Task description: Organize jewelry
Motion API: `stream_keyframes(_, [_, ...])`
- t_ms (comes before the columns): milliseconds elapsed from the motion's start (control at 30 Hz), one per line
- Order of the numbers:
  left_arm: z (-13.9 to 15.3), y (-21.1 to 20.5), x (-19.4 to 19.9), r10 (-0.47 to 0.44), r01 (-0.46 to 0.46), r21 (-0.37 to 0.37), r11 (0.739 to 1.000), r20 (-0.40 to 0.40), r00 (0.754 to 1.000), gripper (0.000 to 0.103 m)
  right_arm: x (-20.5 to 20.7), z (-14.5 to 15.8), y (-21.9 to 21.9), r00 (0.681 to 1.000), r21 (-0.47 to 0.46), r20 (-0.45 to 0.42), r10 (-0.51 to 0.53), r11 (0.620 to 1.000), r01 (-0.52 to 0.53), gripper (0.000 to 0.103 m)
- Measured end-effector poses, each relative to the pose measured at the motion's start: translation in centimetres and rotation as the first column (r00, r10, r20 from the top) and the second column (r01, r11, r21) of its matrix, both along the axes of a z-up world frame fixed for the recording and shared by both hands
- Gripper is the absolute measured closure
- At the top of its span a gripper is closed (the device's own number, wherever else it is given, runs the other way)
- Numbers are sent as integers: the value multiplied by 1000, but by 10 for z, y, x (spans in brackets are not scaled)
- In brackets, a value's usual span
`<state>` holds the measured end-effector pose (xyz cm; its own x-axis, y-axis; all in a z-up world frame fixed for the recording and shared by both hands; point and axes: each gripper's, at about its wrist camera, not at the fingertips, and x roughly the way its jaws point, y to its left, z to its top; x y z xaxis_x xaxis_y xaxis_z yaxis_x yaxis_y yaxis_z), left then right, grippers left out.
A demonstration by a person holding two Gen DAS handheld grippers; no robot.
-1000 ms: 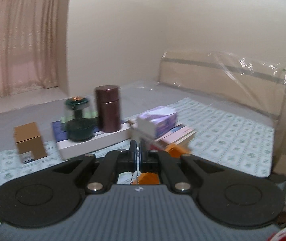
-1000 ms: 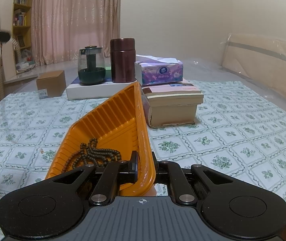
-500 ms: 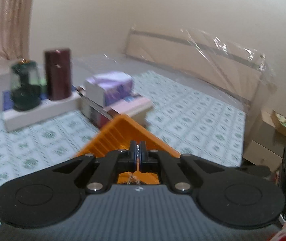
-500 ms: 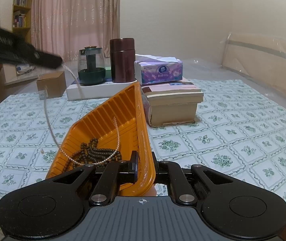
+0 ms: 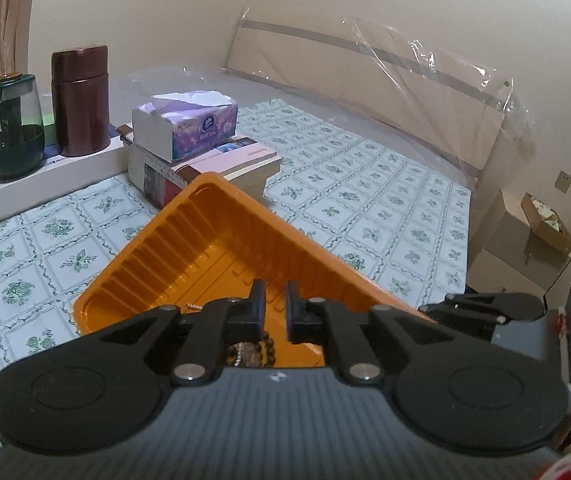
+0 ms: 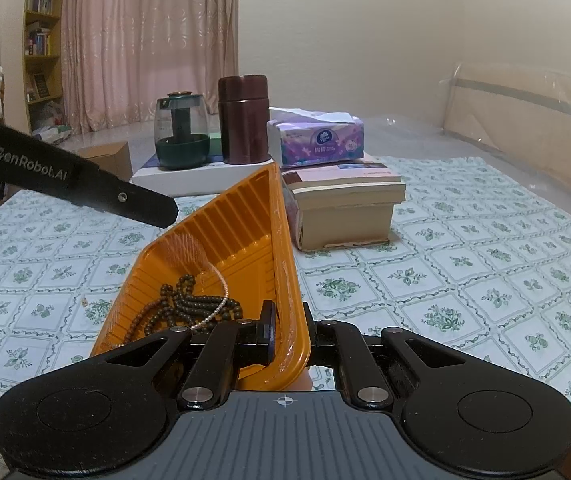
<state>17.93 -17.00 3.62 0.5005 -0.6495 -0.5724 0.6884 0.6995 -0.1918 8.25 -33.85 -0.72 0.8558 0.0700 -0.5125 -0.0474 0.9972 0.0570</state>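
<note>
An orange ribbed tray (image 6: 241,224) lies on the table, also in the left wrist view (image 5: 213,240). My right gripper (image 6: 289,334) is shut on the tray's near rim. Inside lie a dark bead string (image 6: 189,306) and a thin silver chain (image 6: 221,292), blurred and dropping onto the beads. My left gripper (image 5: 273,304) hovers above the tray with its jaws a little apart and empty; its black finger (image 6: 141,204) shows in the right wrist view. The beads (image 5: 257,350) show just below its fingers.
A stack of books (image 6: 345,204) with a purple tissue box (image 6: 317,140) stands right of the tray. Behind are a brown canister (image 6: 245,120) and a green glass pot (image 6: 181,136) on a white box, and a cardboard box (image 6: 109,158). The table edge (image 5: 465,240) lies right.
My left gripper carried the silver chain over the tray, came down and opened; the chain has left its fingers and falls onto the beads. The right gripper has not moved.
</note>
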Motion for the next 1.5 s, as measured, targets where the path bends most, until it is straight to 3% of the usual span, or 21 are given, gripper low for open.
stream_keyframes(200, [-1,25,1,48,-48,15,999,11,999,95,-1,0,1,1000,0,1,-2,1000,2,93])
stream_keyframes(433, [0,86,13,197,-198,21,980,34,980,86,0,0,0,1000,-1,1,-3,1000,3,93])
stream_keyframes(667, [-10,149,20,367,-372,55,927,77,927,72,-1,0,-1,1000,-4,-2,-3,1000,3,93])
stream_keyframes(800, [-31,178,23,452,-460,96,882,101,887,71,-1,0,0,1000,-7,-3,-3,1000,3,94])
stream_keyframes(867, [-47,185,23,469,-478,118,870,101,878,71,-1,0,0,1000,-9,-2,-3,1000,3,94])
stream_keyframes(967, [-67,181,21,458,-472,144,870,119,881,71,-2,-1,1,1000,-12,-4,-4,1000,4,94])
stream_keyframes(1333, [-121,137,23,331,-361,218,907,161,930,71,-1,-3,-1,1000,-20,-11,-4,1000,4,94])
stream_keyframes(1500, [-133,124,32,310,-341,247,907,158,938,83,0,-4,-2,1000,-23,-19,-3,1000,3,94])
